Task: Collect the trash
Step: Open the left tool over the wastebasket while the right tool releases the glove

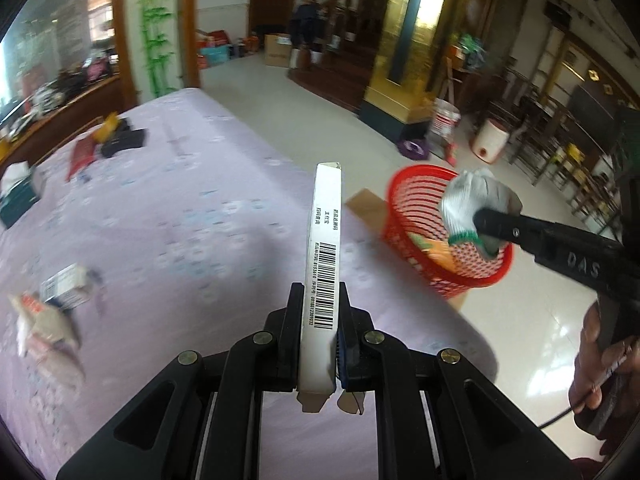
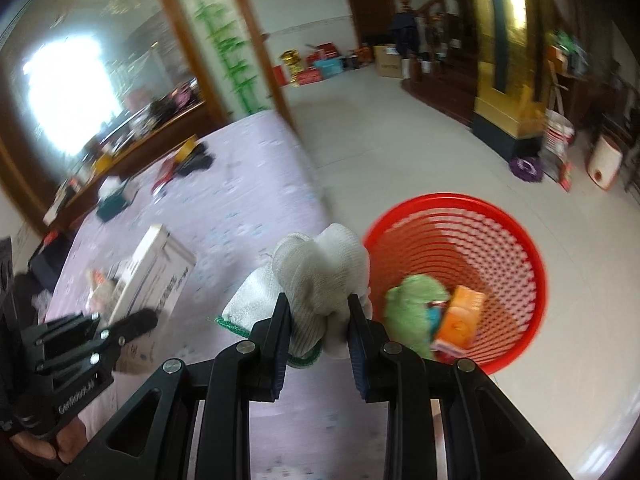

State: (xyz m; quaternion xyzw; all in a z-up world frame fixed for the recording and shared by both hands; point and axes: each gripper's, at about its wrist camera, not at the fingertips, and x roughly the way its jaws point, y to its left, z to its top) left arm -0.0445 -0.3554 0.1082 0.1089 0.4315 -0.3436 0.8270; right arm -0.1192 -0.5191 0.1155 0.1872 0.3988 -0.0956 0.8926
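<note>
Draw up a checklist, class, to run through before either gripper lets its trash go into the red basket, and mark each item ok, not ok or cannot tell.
1. Left gripper shut on the white box: ok.
2. Right gripper shut on the white glove: ok.
3. Glove over the red basket: cannot tell; in the left wrist view it appears over the rim, in the right wrist view it sits short of it.
4. White box over the basket: not ok, it is above the purple bedspread.
5. Room left in the basket: ok, only a green item and an orange carton show inside.
</note>
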